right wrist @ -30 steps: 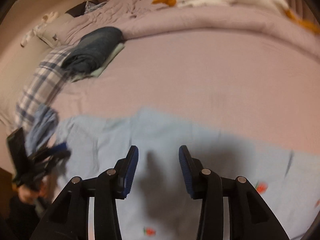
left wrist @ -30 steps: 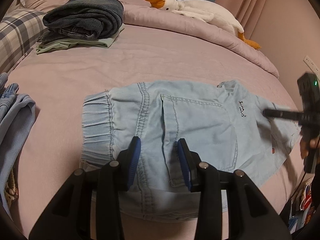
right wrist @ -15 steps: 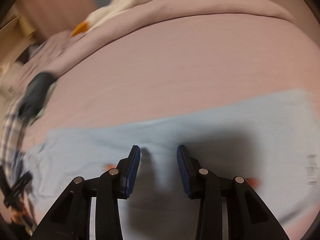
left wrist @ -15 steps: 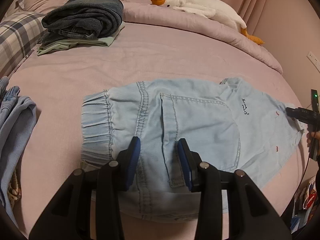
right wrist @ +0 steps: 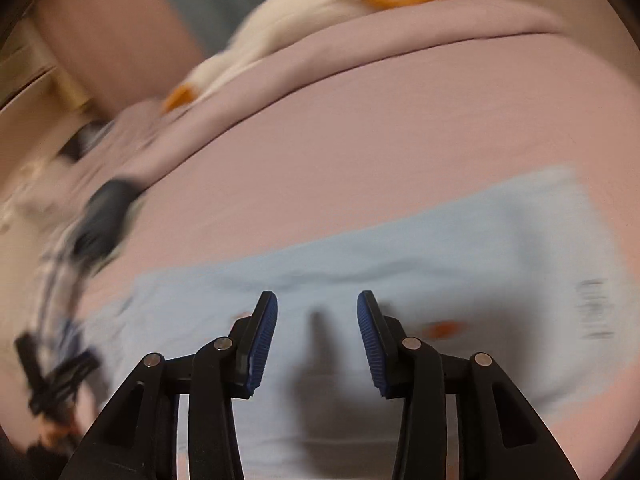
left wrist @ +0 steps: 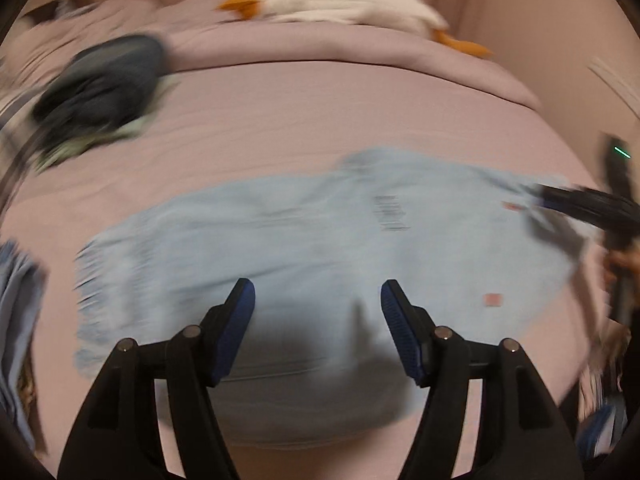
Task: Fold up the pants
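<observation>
Light blue denim pants (left wrist: 304,248) lie flat across the pink bed, waistband to the left, blurred by motion. My left gripper (left wrist: 318,304) is open and empty, hovering over the pants' near middle. My right gripper (right wrist: 317,312) is open and empty, hovering over the leg end of the pants (right wrist: 400,264). The right gripper also shows in the left wrist view (left wrist: 580,204) at the pants' right end. The left gripper shows small and blurred at the lower left of the right wrist view (right wrist: 56,376).
A stack of folded dark jeans (left wrist: 104,84) sits at the back left of the bed (left wrist: 320,120). A white goose plush (left wrist: 340,4) lies along the far edge. More blue cloth (left wrist: 16,300) lies at the left edge. A wall (left wrist: 560,60) is at the right.
My left gripper has opened wider and swung, so the view is now blurred. The right gripper has moved over the pants' leg end. The pants stay flat.
</observation>
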`<act>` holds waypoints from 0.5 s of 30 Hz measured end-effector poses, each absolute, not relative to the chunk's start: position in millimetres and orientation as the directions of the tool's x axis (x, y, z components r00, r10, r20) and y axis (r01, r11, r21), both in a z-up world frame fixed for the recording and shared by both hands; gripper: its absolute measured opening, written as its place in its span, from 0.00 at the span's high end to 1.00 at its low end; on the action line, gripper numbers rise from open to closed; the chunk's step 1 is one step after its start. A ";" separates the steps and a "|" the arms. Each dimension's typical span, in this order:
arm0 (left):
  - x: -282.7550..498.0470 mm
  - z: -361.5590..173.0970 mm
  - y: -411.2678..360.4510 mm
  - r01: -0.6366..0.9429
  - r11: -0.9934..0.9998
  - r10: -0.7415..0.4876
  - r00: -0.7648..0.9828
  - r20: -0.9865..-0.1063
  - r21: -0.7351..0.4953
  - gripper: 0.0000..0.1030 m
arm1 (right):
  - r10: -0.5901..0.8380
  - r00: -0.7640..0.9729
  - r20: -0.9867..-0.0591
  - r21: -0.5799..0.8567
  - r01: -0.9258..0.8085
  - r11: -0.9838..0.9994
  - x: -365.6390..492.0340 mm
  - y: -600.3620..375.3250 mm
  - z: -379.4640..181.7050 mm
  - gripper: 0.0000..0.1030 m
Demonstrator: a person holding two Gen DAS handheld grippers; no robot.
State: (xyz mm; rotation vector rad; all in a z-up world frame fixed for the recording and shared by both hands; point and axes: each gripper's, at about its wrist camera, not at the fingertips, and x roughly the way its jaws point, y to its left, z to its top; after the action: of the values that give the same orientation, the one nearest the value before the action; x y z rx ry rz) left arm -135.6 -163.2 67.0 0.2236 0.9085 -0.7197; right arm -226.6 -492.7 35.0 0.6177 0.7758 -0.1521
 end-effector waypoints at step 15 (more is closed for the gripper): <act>-153.0 36.0 -241.2 0.738 0.667 -0.417 0.256 -0.872 -0.103 0.28 | -0.038 0.757 -0.652 0.491 0.460 0.740 -225.3 -505.7 35.0 0.45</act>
State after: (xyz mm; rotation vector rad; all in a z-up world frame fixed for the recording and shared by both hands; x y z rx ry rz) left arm -153.0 -241.2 36.0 0.3589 1.0456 -0.8068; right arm -225.3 -505.7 35.0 0.6918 0.6633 -0.2964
